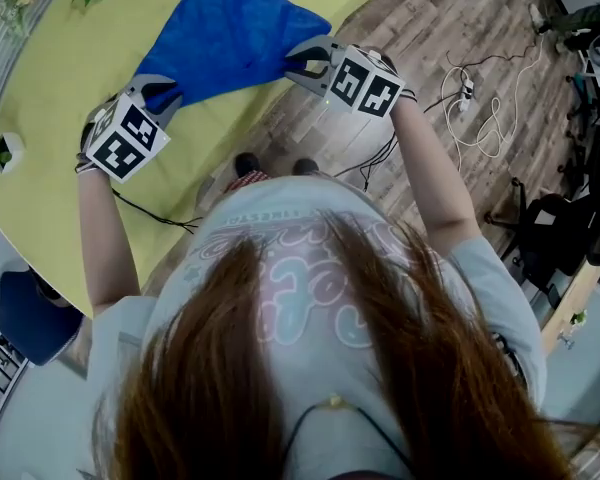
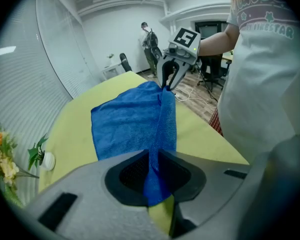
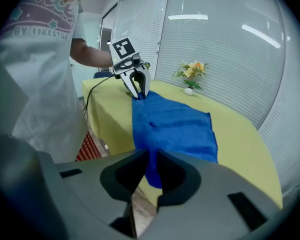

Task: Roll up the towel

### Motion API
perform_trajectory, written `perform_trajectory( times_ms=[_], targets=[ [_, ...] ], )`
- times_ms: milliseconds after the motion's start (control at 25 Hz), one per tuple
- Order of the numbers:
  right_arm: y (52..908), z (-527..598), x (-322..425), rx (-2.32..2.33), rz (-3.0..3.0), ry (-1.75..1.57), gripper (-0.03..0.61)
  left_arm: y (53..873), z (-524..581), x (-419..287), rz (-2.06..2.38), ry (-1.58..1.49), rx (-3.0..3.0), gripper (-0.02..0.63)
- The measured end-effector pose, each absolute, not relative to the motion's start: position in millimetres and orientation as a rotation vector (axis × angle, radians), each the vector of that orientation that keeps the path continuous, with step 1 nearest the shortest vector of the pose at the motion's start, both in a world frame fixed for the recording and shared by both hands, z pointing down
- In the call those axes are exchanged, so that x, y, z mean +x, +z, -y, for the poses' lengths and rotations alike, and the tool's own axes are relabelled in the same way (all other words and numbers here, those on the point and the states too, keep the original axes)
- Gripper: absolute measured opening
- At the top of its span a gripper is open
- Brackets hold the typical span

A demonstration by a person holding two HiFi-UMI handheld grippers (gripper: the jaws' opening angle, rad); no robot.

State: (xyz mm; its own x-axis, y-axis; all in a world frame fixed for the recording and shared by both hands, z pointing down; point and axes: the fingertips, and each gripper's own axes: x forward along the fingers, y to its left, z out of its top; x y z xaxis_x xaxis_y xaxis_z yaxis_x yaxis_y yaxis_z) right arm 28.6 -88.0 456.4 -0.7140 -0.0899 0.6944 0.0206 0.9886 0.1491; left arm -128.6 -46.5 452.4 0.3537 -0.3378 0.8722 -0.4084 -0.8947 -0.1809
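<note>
Left gripper jaws are seen together, clamped on the towel. Right gripper jaws are clamped likewise. The towel's edge is held stretched along the table edge.

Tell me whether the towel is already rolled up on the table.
No, the blue towel lies spread out flat on the yellow table, with only its near edge lifted and no roll formed.
</note>
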Motion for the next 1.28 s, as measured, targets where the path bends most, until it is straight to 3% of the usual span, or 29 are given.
perform_trajectory(
  times_ms=[360, 520, 680, 840, 960, 1080, 1280],
  targets=[
    [411.3, 85.6, 39.6, 0.294, 2.466, -0.557, 0.112, 454.2, 47.3, -129.4, 0.806, 1.567, 2.539, 0.029],
    [429.8, 59.8, 25.4, 0.193, 2.401, -0.696, 0.162, 451.8, 47.2, -129.1, 0.806, 1.566, 2.545, 0.029],
    [454.3, 70.1, 17.2, 0.24, 2.247, -0.888, 0.166, 452.3, 46.8, -132.0, 0.83, 1.605, 2.525, 0.035],
    [456.9, 79.6, 16.5, 0.27, 2.197, -0.965, 0.117, 440.5, 51.7, -139.0, 0.986, 1.556, 2.551, 0.115],
    [454.0, 77.7, 19.8, 0.268, 2.21, -0.974, 0.032, 415.6, 45.0, -141.3, 1.136, 1.426, 2.606, 0.123],
    [449.4, 81.0, 22.4, 0.286, 2.225, -0.948, 0.032, 410.4, 26.8, -126.3, 1.13, 1.4, 2.707, 0.123],
    [447.1, 81.9, 19.6, 0.277, 2.221, -0.932, 0.032, 444.1, 24.8, -123.7, 0.996, 1.671, 2.692, 0.123]
  ],
)
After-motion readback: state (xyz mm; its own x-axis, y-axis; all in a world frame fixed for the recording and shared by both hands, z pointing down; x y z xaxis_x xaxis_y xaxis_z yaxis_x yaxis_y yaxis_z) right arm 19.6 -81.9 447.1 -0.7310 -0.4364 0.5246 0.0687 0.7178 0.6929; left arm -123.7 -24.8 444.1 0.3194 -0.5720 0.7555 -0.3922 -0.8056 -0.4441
